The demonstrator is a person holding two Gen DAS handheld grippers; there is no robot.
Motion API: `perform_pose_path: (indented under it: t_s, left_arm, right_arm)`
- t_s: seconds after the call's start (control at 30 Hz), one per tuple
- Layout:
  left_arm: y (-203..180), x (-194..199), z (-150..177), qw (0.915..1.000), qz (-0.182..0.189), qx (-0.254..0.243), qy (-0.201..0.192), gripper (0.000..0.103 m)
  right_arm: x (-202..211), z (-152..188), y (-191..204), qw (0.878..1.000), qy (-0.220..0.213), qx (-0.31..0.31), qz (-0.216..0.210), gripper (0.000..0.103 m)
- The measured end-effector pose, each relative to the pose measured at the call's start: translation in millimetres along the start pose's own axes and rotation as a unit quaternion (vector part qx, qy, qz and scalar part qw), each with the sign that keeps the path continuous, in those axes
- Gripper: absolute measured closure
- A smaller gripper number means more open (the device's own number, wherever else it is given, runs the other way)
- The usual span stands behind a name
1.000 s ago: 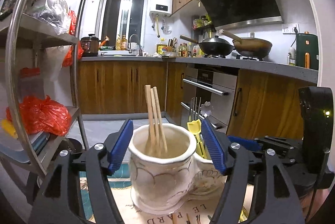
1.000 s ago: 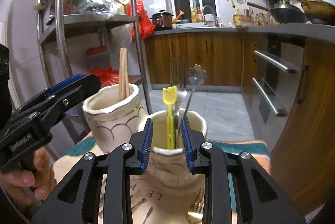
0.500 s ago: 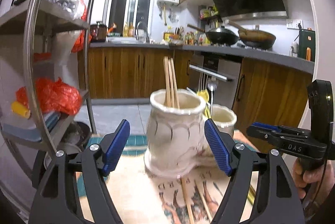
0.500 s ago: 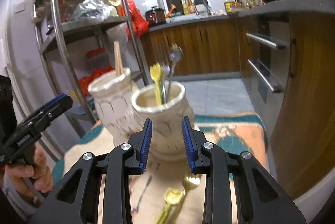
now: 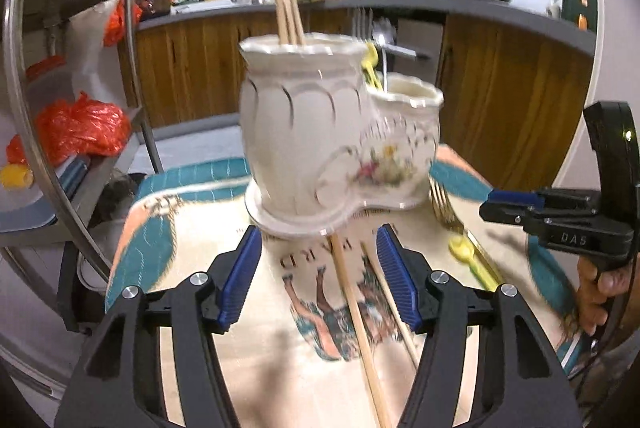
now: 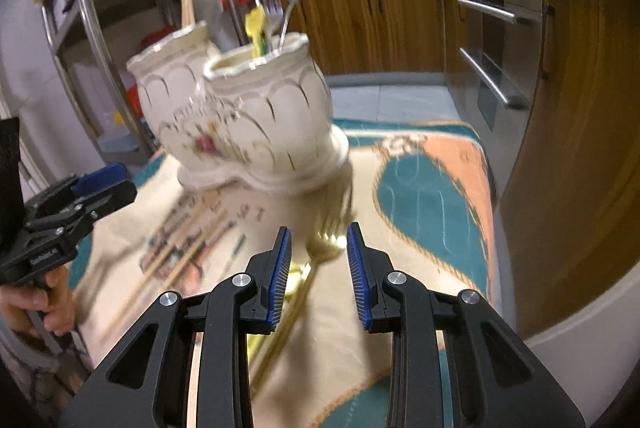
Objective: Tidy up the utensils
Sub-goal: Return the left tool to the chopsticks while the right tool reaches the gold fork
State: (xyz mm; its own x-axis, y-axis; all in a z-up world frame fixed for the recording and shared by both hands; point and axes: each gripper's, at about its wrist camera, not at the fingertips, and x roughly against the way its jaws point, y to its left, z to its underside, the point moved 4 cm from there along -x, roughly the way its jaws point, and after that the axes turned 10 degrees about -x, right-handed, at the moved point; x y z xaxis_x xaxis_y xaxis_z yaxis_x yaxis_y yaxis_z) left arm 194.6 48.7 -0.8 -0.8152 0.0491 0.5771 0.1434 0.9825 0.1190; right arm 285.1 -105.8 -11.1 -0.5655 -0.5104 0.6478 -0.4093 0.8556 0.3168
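Chopsticks (image 5: 352, 308) lie loose mid-worktop before the holder (image 5: 320, 132), aligned for the released left claw (image 5: 318, 278); the right claw (image 6: 318, 264), also released, straddles a gold fork (image 6: 320, 248).

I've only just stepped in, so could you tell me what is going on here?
A person with a gripper in each hand is sorting utensils into a two-cup ceramic holder. Both the left gripper and the right gripper are open and empty. Two chopsticks and a gold fork lie on the mat, not yet picked up.
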Motion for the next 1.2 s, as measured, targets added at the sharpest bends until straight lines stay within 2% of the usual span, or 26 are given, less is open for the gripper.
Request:
perform_pose_path:
  t_s: [0.17, 0.3, 0.37, 0.63, 0.87, 1.07, 1.2]
  left_arm:
    - [-12, -16, 13, 0.9983, 0.014, -0.025, 0.051, 0.05]
    - [-18, -27, 22, 0.9953, 0.031, -0.031, 0.086, 0.065]
    - [-18, -29, 24, 0.9946, 0.035, -0.031, 0.093, 0.07]
    - [-24, -35, 29, 0.9917, 0.04, -0.043, 0.114, 0.073]
    - [-26, -35, 29, 0.9905, 0.033, -0.059, 0.12, 0.074]
    - [-25, -36, 30, 0.9898, 0.038, -0.062, 0.123, 0.073]
    - [-24, -36, 30, 0.9888, 0.04, -0.071, 0.125, 0.073]
  right_arm:
    - [-3, 13, -1, 0.999, 0.032, -0.001, -0.003, 0.076]
    - [-4, 20, 5, 0.998, 0.051, -0.007, -0.029, 0.081]
    - [-5, 23, 7, 0.998, 0.056, 0.0, -0.022, 0.085]
    - [-4, 25, 10, 0.998, 0.064, 0.013, -0.011, 0.088]
    - [6, 30, 0, 0.996, 0.078, 0.04, 0.034, 0.088]
    - [-4, 24, -2, 0.989, 0.133, 0.038, 0.059, 0.087]
    - [-19, 11, 7, 0.976, 0.186, 0.061, 0.098, 0.088]
